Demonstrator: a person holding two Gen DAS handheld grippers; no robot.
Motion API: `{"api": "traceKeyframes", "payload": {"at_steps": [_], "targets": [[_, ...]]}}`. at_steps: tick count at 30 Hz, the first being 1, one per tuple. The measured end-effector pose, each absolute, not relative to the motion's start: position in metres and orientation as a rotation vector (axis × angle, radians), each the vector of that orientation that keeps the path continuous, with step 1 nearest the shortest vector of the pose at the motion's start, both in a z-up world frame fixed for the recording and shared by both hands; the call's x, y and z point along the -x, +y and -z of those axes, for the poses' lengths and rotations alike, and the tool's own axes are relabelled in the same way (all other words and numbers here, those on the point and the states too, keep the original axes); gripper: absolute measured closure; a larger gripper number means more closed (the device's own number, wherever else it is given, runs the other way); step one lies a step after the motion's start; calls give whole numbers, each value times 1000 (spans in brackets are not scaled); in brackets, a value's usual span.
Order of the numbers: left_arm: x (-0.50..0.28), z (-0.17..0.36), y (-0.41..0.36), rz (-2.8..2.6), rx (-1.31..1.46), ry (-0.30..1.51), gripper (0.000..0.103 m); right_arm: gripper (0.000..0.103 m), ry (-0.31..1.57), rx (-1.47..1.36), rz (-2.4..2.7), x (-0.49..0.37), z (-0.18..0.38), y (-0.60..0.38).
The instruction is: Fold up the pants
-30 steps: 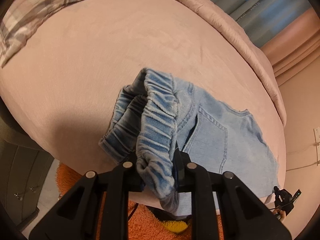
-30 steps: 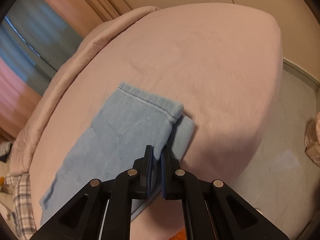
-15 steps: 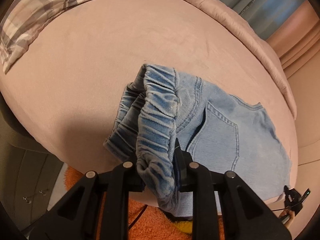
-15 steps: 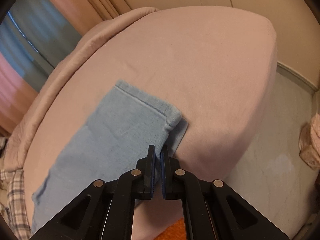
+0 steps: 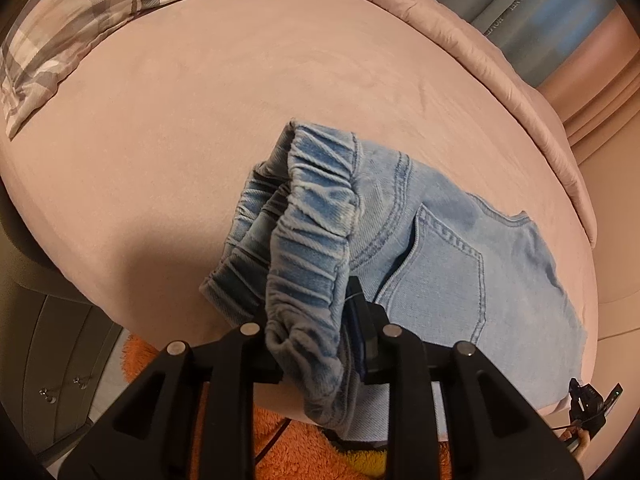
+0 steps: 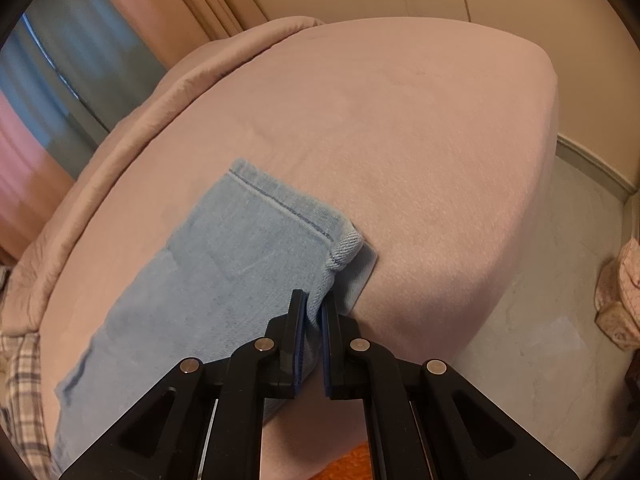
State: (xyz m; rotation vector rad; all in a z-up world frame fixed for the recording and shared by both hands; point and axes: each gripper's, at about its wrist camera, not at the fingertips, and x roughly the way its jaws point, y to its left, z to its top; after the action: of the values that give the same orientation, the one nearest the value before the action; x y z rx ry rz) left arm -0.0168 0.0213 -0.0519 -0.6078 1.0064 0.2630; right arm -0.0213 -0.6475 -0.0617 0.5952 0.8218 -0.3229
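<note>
Light blue denim pants (image 5: 440, 264) lie along the near edge of a pink bed (image 5: 200, 100), back pocket up. Their gathered elastic waistband (image 5: 316, 208) is bunched up and runs down between the fingers of my left gripper (image 5: 308, 300). The jaws are opening, but the pads still touch the cloth. In the right wrist view the pants' leg (image 6: 224, 264) lies flat on the bed (image 6: 400, 140). My right gripper (image 6: 313, 304) is shut on the near corner of the stitched hem (image 6: 280, 200), lifting it slightly.
A plaid pillow (image 5: 80, 12) lies at the bed's far left. An orange rug (image 5: 280, 440) and a grey drawer unit (image 5: 60, 360) sit below the bed edge. A small black plug (image 5: 588, 404) hangs at lower right. Pale floor (image 6: 540, 320) and a patterned bundle (image 6: 620, 300) lie right of the bed.
The gap between the left gripper's fingers has widened a little around the waistband. The right gripper keeps its hold on the hem corner and has barely shifted.
</note>
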Motion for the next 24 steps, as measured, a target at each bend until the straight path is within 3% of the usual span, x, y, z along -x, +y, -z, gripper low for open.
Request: {"api": "traceKeyframes", "payload": {"at_steps": [2,4,9,11,13,15,18,21,24], "targets": [[19,48,22,-245,624,1008,72,102,822,-588,327,20,62,-646],[22,38,20,-204,638,1008,54,102,824,-572,334,17,61,-644],[43,-6,17,-204,568,855,28,102,872,-523,375,10,52,-638],[47,-20,25,-202,548,795,17,95,888,-488,414,9,45,-632],[43,-20,38,-240,552,788,17,80,889,-430,481,9,35,-623],[37,-15,52,-282,588,788,18,57,859,-367,502,7,22,-608],[31,-2,65,-276,624,792,22,54,809,-281,428,-2,-2,-576],[22,12,71,-305,617,843,44,48,774,-219,290,-17,-23,-535],[15,28,75,-312,633,888,47,47,777,-161,113,-39,-32,-487]]}}
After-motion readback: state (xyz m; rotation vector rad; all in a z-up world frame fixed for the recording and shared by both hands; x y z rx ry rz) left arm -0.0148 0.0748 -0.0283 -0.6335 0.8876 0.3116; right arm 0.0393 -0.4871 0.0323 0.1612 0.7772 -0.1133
